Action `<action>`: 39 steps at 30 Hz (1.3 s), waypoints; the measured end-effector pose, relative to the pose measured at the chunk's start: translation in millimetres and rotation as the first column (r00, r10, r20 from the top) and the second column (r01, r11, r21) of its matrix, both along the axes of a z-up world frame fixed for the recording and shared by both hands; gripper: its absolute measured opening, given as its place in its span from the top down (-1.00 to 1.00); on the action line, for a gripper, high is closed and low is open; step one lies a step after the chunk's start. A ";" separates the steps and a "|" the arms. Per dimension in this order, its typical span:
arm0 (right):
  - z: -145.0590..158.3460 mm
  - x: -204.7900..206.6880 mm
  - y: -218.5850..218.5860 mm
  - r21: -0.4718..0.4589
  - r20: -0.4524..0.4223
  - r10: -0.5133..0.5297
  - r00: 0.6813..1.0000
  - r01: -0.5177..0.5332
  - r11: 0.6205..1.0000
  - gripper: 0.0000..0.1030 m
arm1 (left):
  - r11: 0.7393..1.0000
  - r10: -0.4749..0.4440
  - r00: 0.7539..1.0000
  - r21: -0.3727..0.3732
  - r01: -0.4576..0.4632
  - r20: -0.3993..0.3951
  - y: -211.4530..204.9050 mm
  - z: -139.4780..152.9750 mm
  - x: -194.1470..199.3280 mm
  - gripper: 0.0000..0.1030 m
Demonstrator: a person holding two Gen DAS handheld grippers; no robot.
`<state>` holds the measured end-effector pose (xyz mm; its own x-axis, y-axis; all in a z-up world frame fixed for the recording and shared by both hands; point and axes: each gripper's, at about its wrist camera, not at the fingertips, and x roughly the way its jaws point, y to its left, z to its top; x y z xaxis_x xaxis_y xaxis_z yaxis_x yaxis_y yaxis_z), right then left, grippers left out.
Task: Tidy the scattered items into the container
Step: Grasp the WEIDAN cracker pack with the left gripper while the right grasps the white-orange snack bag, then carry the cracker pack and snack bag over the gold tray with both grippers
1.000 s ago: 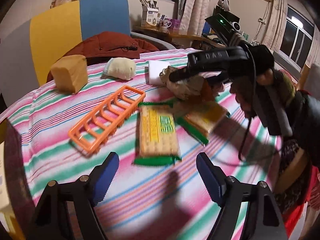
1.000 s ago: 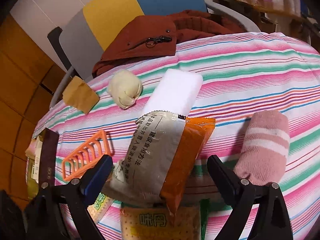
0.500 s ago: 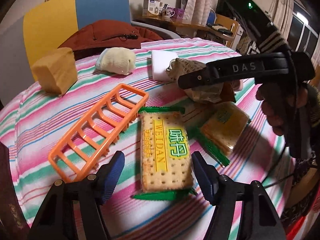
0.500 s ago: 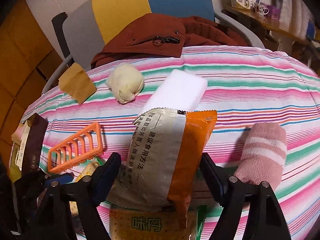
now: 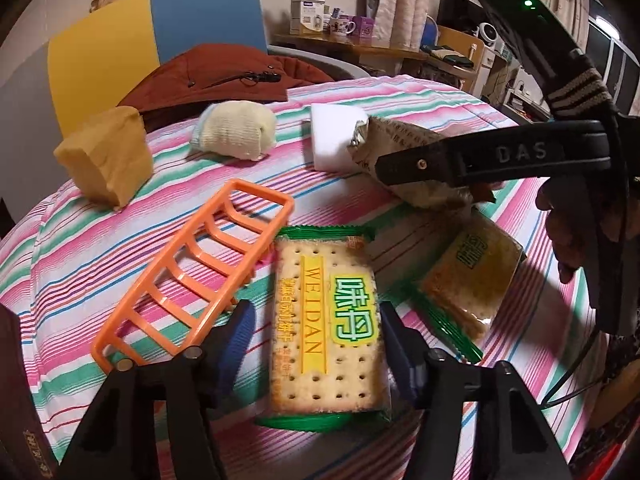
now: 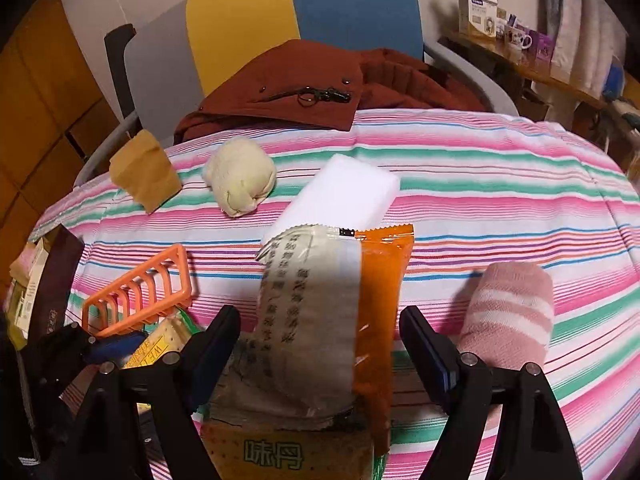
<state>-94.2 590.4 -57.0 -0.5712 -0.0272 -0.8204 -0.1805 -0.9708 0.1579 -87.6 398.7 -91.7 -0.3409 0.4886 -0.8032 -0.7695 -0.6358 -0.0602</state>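
My left gripper (image 5: 316, 340) is open, its blue pads on either side of a green WEIDAN cracker packet (image 5: 326, 336) lying on the striped cloth. My right gripper (image 6: 320, 340) is open around a grey and orange snack bag (image 6: 332, 304), which lies over a second cracker packet (image 6: 280, 452). In the left wrist view the right gripper's finger (image 5: 480, 156) reaches over that bag (image 5: 404, 152), with the second cracker packet (image 5: 468, 272) below it. An orange plastic rack (image 5: 192, 276) lies left of the cracker packet. A dark box (image 6: 52, 288) with items in it stands at the table's left edge.
A yellow sponge (image 5: 104, 156), a cream sock ball (image 5: 236, 132) and a white block (image 5: 332, 136) lie further back. A pink striped sock roll (image 6: 508, 312) lies right of my right gripper. A chair with a red-brown jacket (image 6: 320, 88) stands behind the table.
My left gripper has moved forward and down until its pads flank the cracker packet. My right gripper has closed in around the snack bag, jaws narrowing a little.
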 end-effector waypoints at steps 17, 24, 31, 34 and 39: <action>-0.5 0.5 -9.3 0.081 0.012 0.029 0.999 -0.030 0.996 -0.36 | 0.998 -0.008 0.998 0.069 0.004 0.056 -5.5 0.1 -4.8 -0.51; -8.0 -2.1 -6.3 0.025 0.056 0.026 0.998 -0.028 0.999 -0.41 | 0.998 0.043 0.999 0.041 -0.043 0.016 -6.8 0.6 -4.1 -0.19; -12.8 -1.2 -15.9 0.091 0.061 0.053 0.997 -0.059 0.994 -0.35 | 0.997 0.075 0.997 0.034 -0.075 -0.001 -9.0 0.8 -6.6 0.04; -13.5 -0.5 -18.0 0.115 0.062 0.066 0.996 -0.073 0.991 -0.34 | 0.997 0.077 0.997 0.016 -0.076 -0.028 -7.1 0.8 -2.6 0.05; -12.7 0.0 -19.7 0.131 0.063 0.077 0.995 -0.085 0.988 -0.30 | 0.996 0.088 0.995 0.007 -0.087 -0.045 -10.0 2.2 2.7 0.06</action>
